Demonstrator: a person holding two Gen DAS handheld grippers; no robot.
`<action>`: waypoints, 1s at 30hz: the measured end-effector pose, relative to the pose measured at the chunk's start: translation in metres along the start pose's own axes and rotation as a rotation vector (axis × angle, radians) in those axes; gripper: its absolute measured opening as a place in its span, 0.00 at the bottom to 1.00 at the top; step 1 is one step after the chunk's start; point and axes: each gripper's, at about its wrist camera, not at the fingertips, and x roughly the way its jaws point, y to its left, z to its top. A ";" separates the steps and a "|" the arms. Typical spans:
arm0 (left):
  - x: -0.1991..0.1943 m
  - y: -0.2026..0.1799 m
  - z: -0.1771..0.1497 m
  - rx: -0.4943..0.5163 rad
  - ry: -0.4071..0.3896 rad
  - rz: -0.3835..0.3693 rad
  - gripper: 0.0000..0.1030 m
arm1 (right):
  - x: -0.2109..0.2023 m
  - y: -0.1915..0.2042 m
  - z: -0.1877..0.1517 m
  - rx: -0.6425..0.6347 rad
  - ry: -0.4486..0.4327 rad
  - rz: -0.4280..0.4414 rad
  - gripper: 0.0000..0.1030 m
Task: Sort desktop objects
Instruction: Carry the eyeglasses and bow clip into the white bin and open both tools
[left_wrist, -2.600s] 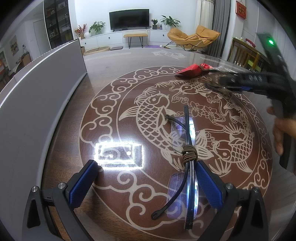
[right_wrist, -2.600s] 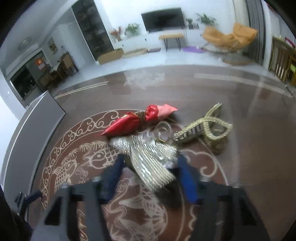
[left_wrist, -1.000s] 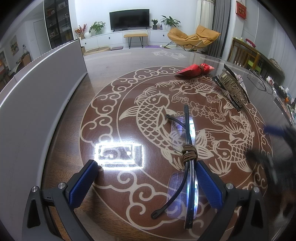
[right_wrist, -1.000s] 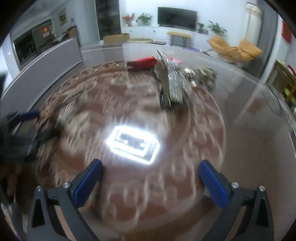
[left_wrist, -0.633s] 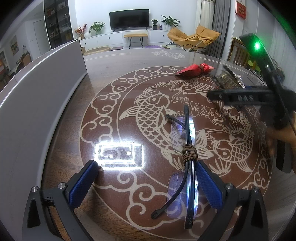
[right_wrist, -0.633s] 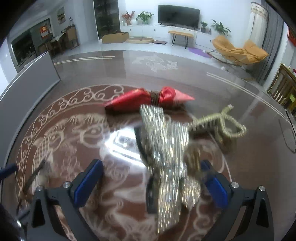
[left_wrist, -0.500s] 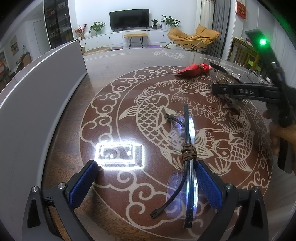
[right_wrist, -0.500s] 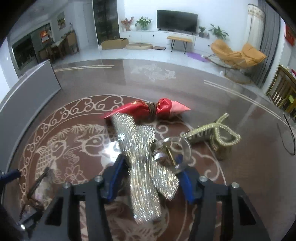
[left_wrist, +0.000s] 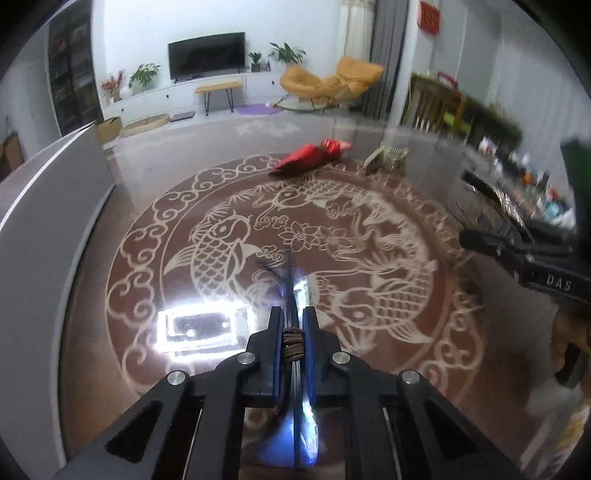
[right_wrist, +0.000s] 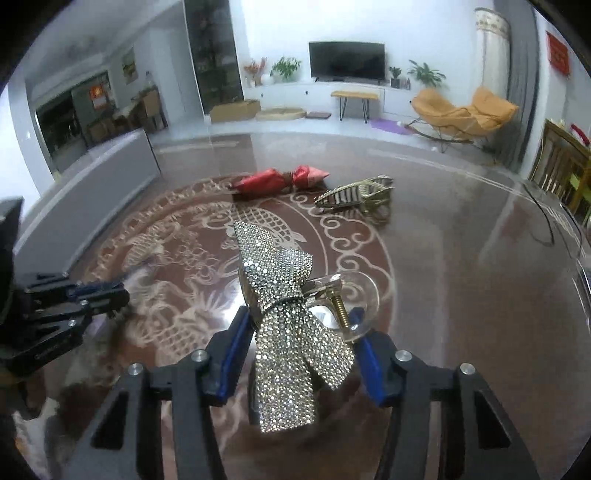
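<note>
L tongs (left_wrist: 293, 334) clamped on folded glasses (left_wrist: 295, 291) w/ brown cord wrap, lifted off counter (left_wrist: 424, 369). R tongs (right_wrist: 301, 332) narrow, gripping rhinestone bow clip (right_wrist: 284, 295). Red pouch (right_wrist: 277, 181) & gold claw clip (right_wrist: 354, 195) on counter, well ahead of R tongs.

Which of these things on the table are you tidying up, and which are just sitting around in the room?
Being sorted:
- glasses, shut in the left gripper
- sparkly bow hair clip, shut in the right gripper
- red wrapped bundle, lying on the table
- gold claw clip, also lying there

Just around:
- TV
- orange chair
- plants
</note>
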 end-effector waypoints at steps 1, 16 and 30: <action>-0.007 0.001 -0.002 -0.011 -0.012 -0.008 0.09 | -0.008 0.000 -0.003 0.003 -0.007 0.009 0.52; -0.124 0.013 -0.017 -0.061 -0.186 0.008 0.09 | -0.067 0.069 -0.008 -0.108 -0.024 0.110 0.52; -0.215 0.128 -0.022 -0.180 -0.265 0.099 0.09 | -0.059 0.227 0.054 -0.258 -0.053 0.279 0.52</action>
